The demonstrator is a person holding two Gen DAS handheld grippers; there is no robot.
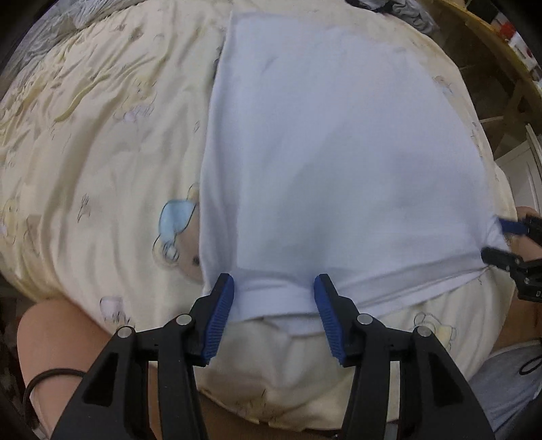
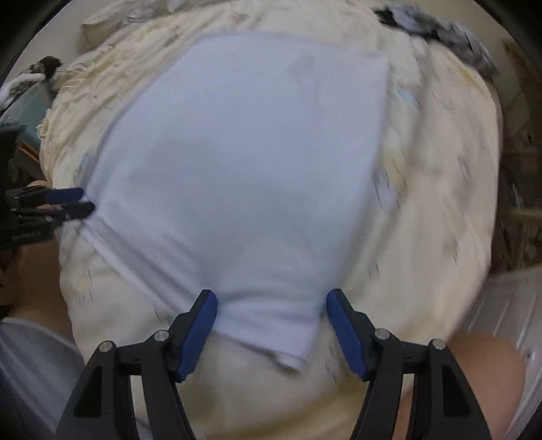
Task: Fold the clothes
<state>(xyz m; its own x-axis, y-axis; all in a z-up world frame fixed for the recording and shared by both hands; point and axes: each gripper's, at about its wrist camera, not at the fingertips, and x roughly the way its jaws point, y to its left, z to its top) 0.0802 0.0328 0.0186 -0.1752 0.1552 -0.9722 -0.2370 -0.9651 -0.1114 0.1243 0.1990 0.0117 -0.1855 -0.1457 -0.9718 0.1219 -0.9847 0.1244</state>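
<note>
Soft and cream, with little cartoon bears on it, the bed cover (image 1: 101, 142) fills both views. The left tongs (image 1: 273, 287) stand apart over the near left corner of the white shirt (image 1: 338, 152), and the pads do not pinch it. The right tongs (image 2: 271, 303) stand apart too, over the near right corner, with the cloth loose between them.

The shirt lies flat on the bed as a long folded strip, so I think a fold has just been laid down and let go. Next, the tongs likely need a new grip on the near hem, to bring it up to the far end. Some dark clothes (image 2: 440, 30) wait at the far edge. No words can be read anywhere; both pictures are blurry.
</note>
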